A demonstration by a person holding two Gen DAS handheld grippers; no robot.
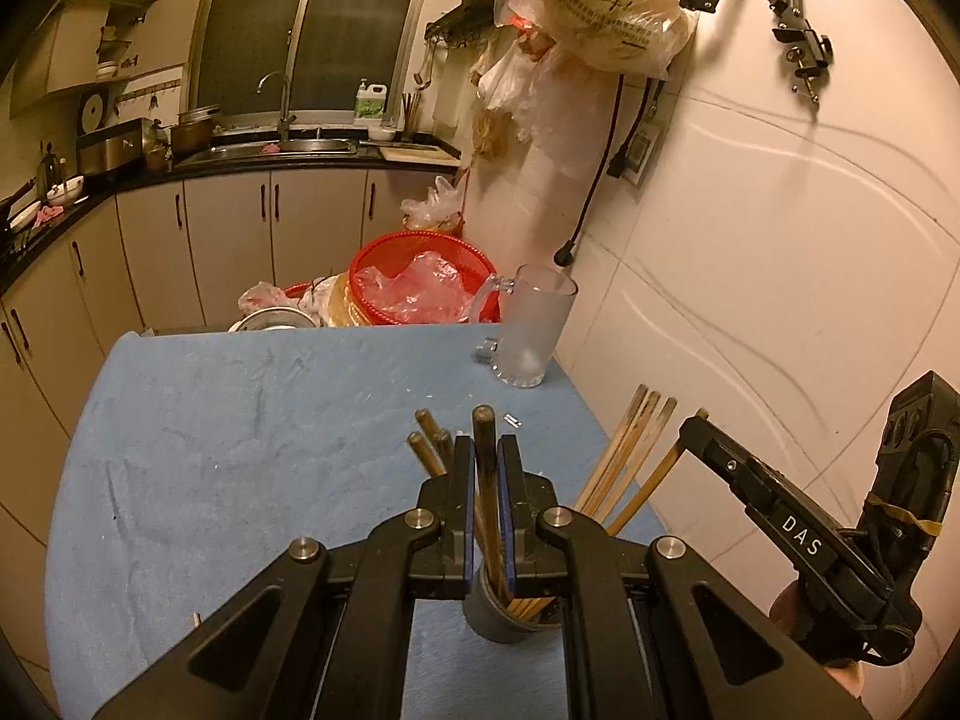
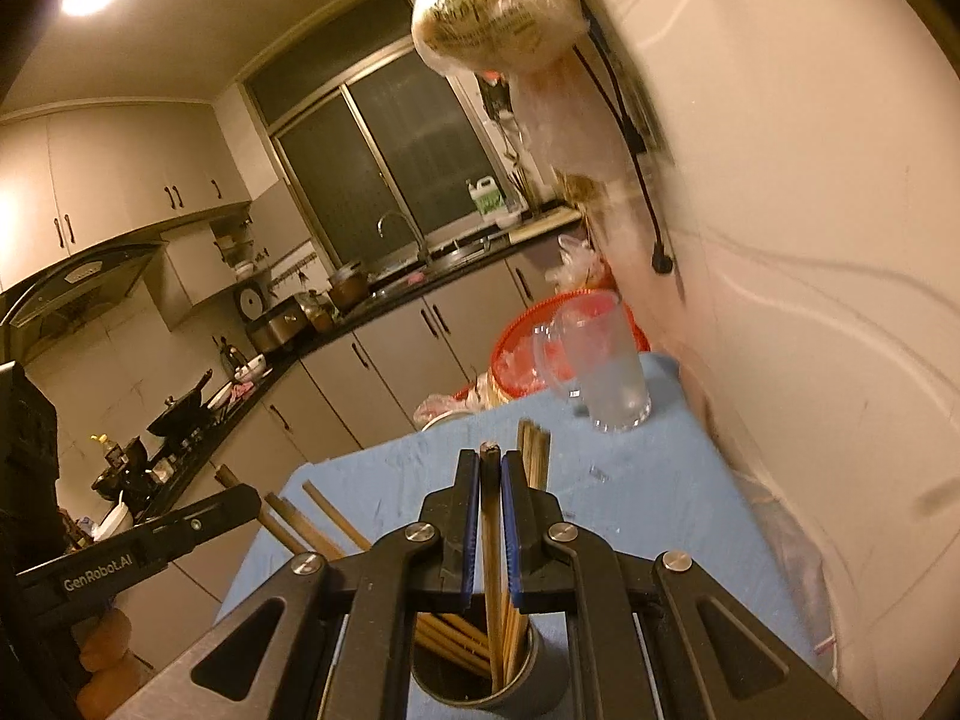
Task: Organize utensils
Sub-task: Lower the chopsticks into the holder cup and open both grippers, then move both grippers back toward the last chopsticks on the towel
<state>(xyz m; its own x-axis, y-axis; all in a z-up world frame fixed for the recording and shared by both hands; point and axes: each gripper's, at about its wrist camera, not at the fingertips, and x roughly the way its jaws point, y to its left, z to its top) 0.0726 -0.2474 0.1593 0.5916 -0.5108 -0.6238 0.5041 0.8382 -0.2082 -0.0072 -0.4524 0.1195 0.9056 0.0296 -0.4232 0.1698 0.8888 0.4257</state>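
Chopsticks (image 2: 493, 564): wooden, brownish, bundle standing upright/tilted in dark grey cylindrical holder (image 2: 540, 681) on blue cloth. Tips fan out w/ some leaning to 10 o'clock, some to 1. One stick pinched upright in each gripper.

The blue cloth (image 1: 240, 450) lay bare to the left and ahead. A mug (image 1: 531, 330) stood at the far right corner by the wall (image 1: 750, 240), chopsticks (image 1: 630, 450) fanning from the cup (image 2: 540, 678).

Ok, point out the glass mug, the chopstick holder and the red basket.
glass mug (image 1: 531, 330), left wrist view, frosted side wall
chopstick holder (image 2: 543, 681), right wrist view, dark outer wall
red basket (image 1: 366, 264), left wrist view, left rim
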